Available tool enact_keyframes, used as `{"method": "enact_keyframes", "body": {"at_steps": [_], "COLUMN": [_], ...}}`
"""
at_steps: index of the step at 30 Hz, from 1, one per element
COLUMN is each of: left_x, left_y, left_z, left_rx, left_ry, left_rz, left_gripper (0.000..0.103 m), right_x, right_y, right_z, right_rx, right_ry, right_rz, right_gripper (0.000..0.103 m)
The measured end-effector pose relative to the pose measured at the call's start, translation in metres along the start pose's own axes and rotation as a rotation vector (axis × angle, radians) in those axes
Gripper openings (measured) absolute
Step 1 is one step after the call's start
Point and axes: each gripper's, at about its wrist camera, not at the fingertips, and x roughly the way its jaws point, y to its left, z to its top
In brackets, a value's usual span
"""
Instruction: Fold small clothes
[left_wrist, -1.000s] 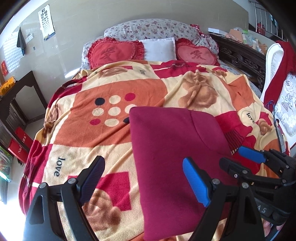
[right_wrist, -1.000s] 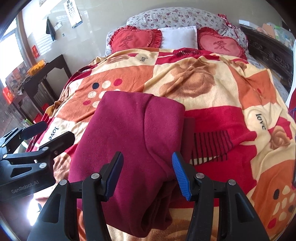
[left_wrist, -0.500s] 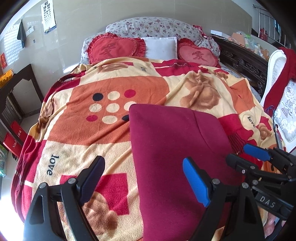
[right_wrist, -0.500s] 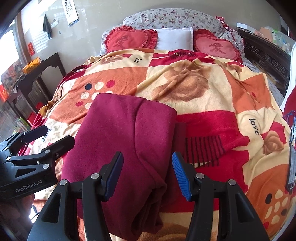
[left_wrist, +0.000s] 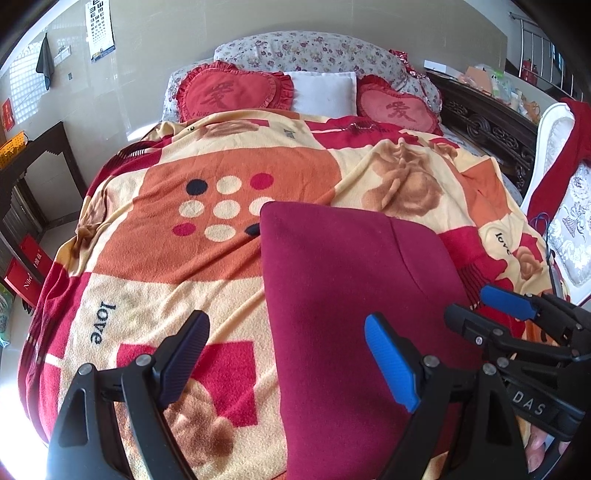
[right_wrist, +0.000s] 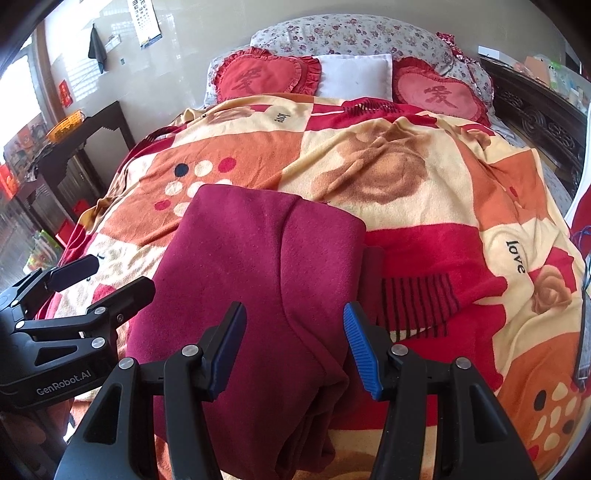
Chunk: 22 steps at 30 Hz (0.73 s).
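Bed (left_wrist: 110, 206) filling most of both views, covered by a patchwork blanket (left_wrist: 221, 236) in orange, cream and red, printed with dots, roses and the word "love". At the far end, a floral pillow (left_wrist: 306, 48) behind two red heart cushions (left_wrist: 229, 92) with a small white pillow (left_wrist: 325, 92) between them. Dark carved wooden furniture (left_wrist: 487, 122) along the right of the bed; dark side table (right_wrist: 88, 133) at the left carrying a yellow basket (right_wrist: 66, 123). Eye chart (left_wrist: 99, 29) hanging on the far wall.

Near the foot, lying flat on the blanket — a maroon garment (left_wrist: 351, 295), already folded into a long panel, with a second layer lapped over its right part and a bunched edge trailing toward the near side in the right wrist view.

Left gripper (left_wrist: 284, 365) hovering low over the garment's left edge, jaws wide apart and holding nothing: one finger above the blanket, the blue one above the maroon cloth.

Right gripper (right_wrist: 293, 347) above the garment's near right portion — jaws also spread, somewhat narrower, gripping nothing. Contact with the cloth not possible to tell from either view.
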Motion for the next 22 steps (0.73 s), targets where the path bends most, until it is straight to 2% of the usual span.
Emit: {"method": "enact_keyframes", "body": {"at_steps": [15, 19, 22], "left_x": [-0.002, 0.000, 0.003], "left_y": [0.001, 0.014, 0.037], "left_z": [-0.003, -0.003, 0.002], "left_rx": [-0.013, -0.049, -0.075], "left_ry": [0.000, 0.002, 0.012], "left_rz": [-0.007, -0.070, -0.027], "left_gripper": [0.089, 0.089, 0.089], "right_x": [0.003, 0.009, 0.012], "right_y": [0.001, -0.002, -0.023], "right_z": [-0.002, -0.003, 0.004], "right_rx": [0.002, 0.012, 0.048], "right_ry": [0.010, 0.021, 0.015], "right_rz": [0.001, 0.021, 0.022], "right_gripper": [0.037, 0.037, 0.037]}}
